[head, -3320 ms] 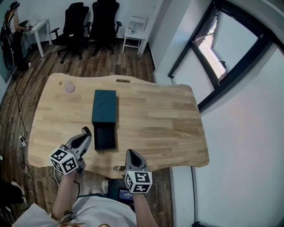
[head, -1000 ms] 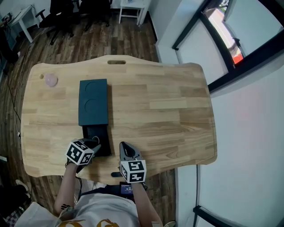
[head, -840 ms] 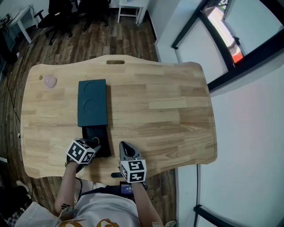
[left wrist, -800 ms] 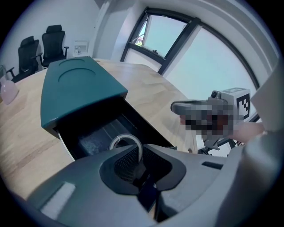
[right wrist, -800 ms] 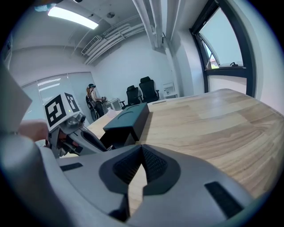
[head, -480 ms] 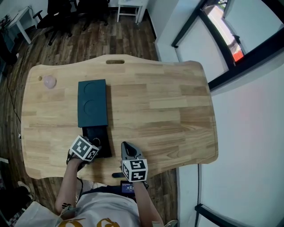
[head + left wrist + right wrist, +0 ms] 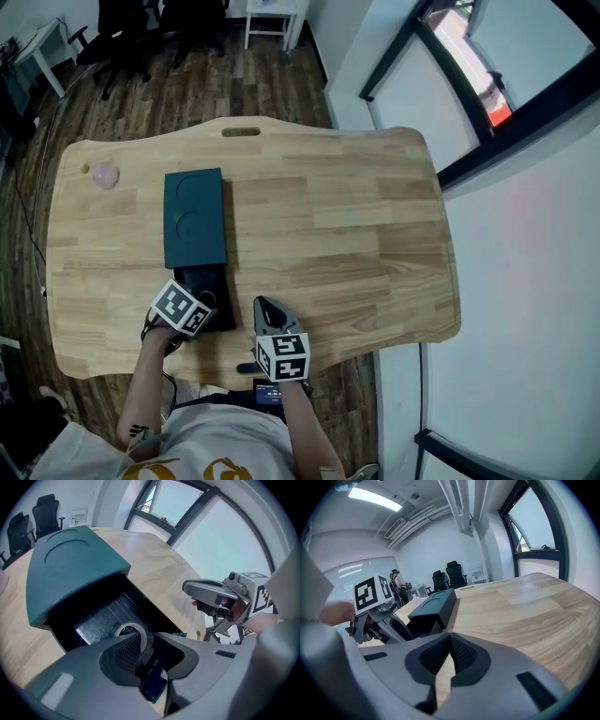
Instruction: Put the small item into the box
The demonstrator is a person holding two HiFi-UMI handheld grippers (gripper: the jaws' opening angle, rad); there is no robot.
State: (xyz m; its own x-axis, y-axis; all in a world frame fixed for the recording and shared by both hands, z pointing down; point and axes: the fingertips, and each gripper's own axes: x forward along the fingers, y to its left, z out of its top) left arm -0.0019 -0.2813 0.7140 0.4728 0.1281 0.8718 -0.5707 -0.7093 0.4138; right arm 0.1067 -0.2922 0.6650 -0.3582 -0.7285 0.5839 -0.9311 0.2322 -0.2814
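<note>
- left tool [image 7: 146, 654] is clenched on what i take for the front edge of the box [image 7: 195, 217] drawer [image 7: 101, 616], which is pulled open with a white ring [image 7: 131, 631] inside.
- right tool [image 7: 449, 644] is closed and empty.
- the pink small item [image 7: 103, 175] sits on the counter [image 7: 328, 216], well apart from the box; i judge it's not yet fetched.

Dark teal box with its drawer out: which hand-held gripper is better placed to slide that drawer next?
Left. The left hand-held gripper sits at the pulled-out drawer of the dark teal box, jaws closed on its front edge. The right hand-held gripper hangs beside it, shut and empty.
</note>
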